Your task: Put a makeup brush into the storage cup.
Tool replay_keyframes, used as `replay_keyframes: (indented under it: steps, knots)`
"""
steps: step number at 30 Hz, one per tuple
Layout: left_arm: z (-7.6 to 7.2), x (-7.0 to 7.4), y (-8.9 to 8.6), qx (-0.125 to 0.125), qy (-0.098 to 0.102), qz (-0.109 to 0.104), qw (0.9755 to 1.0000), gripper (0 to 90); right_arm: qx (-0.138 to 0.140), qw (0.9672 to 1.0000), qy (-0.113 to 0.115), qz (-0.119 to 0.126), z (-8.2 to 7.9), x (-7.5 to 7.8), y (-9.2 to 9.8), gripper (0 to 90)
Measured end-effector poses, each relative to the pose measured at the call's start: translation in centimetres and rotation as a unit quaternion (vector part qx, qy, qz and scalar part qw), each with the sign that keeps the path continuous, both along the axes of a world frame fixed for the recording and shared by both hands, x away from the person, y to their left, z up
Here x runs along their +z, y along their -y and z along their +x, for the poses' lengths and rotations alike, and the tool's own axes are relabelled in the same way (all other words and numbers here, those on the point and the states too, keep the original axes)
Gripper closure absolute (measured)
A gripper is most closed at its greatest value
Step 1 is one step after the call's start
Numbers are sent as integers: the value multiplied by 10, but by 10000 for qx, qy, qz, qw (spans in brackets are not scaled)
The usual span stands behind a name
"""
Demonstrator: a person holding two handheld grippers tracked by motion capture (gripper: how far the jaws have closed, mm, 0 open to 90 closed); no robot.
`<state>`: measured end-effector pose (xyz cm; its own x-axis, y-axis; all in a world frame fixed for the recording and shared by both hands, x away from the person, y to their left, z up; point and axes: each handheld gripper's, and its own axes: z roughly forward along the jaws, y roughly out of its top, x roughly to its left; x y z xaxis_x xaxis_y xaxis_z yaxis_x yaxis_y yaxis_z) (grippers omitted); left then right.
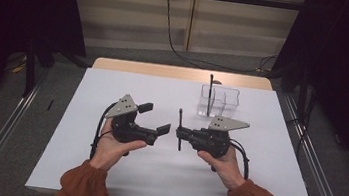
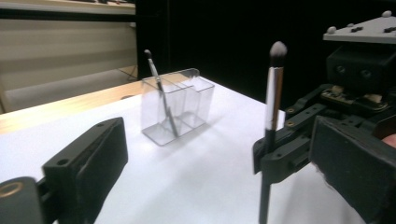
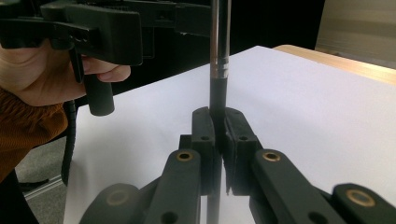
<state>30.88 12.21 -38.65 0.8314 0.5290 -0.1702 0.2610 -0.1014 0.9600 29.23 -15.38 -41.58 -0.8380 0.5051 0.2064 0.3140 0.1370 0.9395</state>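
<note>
A slim makeup brush (image 1: 179,128) with a dark handle and silver ferrule stands upright, and my right gripper (image 1: 180,133) is shut on its handle. In the right gripper view the jaws (image 3: 219,135) pinch the brush (image 3: 218,56) just below the ferrule. My left gripper (image 1: 155,118) is open a short way to the left of the brush, with nothing between its jaws. The left gripper view looks past its spread jaws (image 2: 219,140) at the brush (image 2: 273,93) with its pale tip up, held by the right gripper (image 2: 280,154).
A clear plastic organizer (image 1: 225,101) with compartments stands at the back right of the white table (image 1: 103,170), with a second dark brush (image 1: 209,95) upright in its left compartment. In the left gripper view the organizer (image 2: 187,102) and that brush (image 2: 161,93) lie ahead. A wooden strip (image 1: 180,72) edges the far side.
</note>
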Motion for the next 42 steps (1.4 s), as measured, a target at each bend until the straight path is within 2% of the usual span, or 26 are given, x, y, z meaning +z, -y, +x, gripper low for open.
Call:
replay_keyframes:
  steps: [3, 7, 9, 15, 20, 29, 32, 35, 42]
  knots:
    - [-2, -1, -5, 43, 30, 44, 10000, 28, -37, 10000, 12, -6, 1, 0, 1, 839]
    - [-4, -2, -11, 131, -8, -17, 9999, 20, -101, 9999, 34, 24, 2, 2, 5, 839]
    - [-4, -2, -16, 169, 68, 107, 9998, 20, -141, 9999, 59, 38, 2, 3, 7, 838]
    - [-6, -3, -32, 325, 123, 93, 9994, 21, -257, 9996, 114, 57, 5, 7, 14, 839]
    - [-8, -7, -48, 519, 149, 218, 9983, 21, -385, 9991, 150, 68, 8, 9, 21, 839]
    - [-13, -14, -69, 768, 73, 347, 9964, 23, -647, 9976, 162, 172, 18, 14, 35, 839]
    - [-17, -17, -76, 841, 54, 329, 9959, 23, -722, 9971, 194, 168, 21, 16, 39, 839]
    - [-19, -21, -84, 1025, 35, 279, 9943, 27, -813, 9963, 214, 179, 24, 17, 42, 839]
    - [-24, -26, -93, 1076, 13, 337, 9936, 25, -1014, 9946, 178, 131, 33, 14, 49, 839]
